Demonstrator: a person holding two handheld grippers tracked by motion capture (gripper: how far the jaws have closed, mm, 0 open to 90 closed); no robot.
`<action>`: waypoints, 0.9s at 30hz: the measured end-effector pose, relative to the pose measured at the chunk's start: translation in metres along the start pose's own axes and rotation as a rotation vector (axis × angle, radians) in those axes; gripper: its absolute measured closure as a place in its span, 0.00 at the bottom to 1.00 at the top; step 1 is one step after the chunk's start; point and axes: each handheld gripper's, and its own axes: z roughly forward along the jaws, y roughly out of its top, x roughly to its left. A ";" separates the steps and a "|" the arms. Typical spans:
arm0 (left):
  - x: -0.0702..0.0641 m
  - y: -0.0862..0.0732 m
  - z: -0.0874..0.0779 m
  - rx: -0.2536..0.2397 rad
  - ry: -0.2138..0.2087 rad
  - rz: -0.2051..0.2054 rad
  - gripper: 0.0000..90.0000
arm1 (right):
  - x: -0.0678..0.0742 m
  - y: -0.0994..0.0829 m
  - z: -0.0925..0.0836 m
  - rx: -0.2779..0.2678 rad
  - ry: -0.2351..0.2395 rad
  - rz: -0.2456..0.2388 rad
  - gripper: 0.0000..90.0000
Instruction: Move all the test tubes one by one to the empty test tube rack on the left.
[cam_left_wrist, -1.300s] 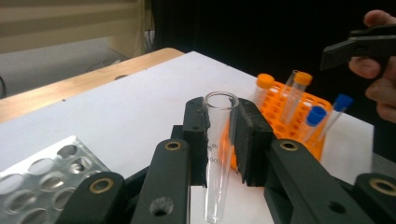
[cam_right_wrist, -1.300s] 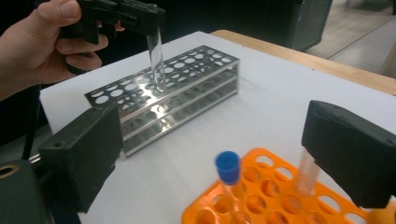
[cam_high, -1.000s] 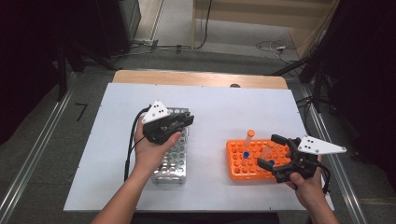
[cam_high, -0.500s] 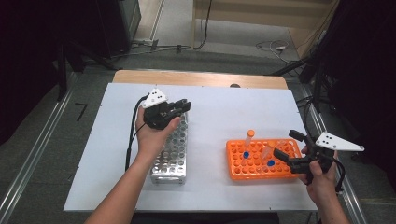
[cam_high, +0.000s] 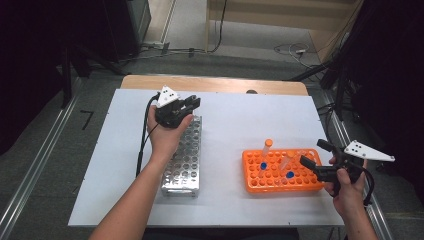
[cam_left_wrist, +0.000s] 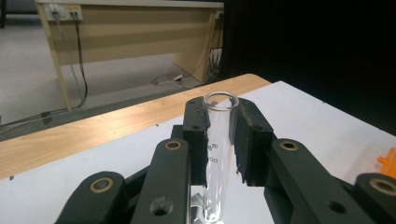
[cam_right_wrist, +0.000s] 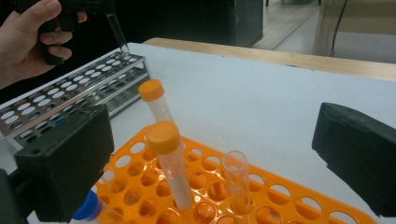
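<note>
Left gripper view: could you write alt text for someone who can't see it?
Two black tongs clamp an open-topped clear glass tube, held upright above a white table. Behind it run a wooden table edge and a grey floor.

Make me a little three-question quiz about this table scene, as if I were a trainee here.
1. True or false: the left gripper is shut on a clear glass test tube.
2. What stands in front of the right gripper's wide-apart jaws?
A. the silver metal rack
B. the orange plastic rack
C. a blue plastic box
3. Fill in: the two tallest tubes in the orange plastic rack wear ____ caps.

Key: 1 true; 2 B; 3 orange.
</note>
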 end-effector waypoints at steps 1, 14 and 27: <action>0.001 -0.001 0.002 0.000 0.008 -0.004 0.85 | -0.001 0.000 0.000 -0.002 -0.002 0.003 0.00; 0.000 -0.011 0.016 0.073 0.066 0.021 0.85 | -0.006 -0.003 -0.001 -0.006 -0.035 0.028 0.00; -0.008 -0.017 0.021 0.212 0.111 0.064 0.84 | -0.007 -0.005 0.001 0.004 -0.045 0.035 0.00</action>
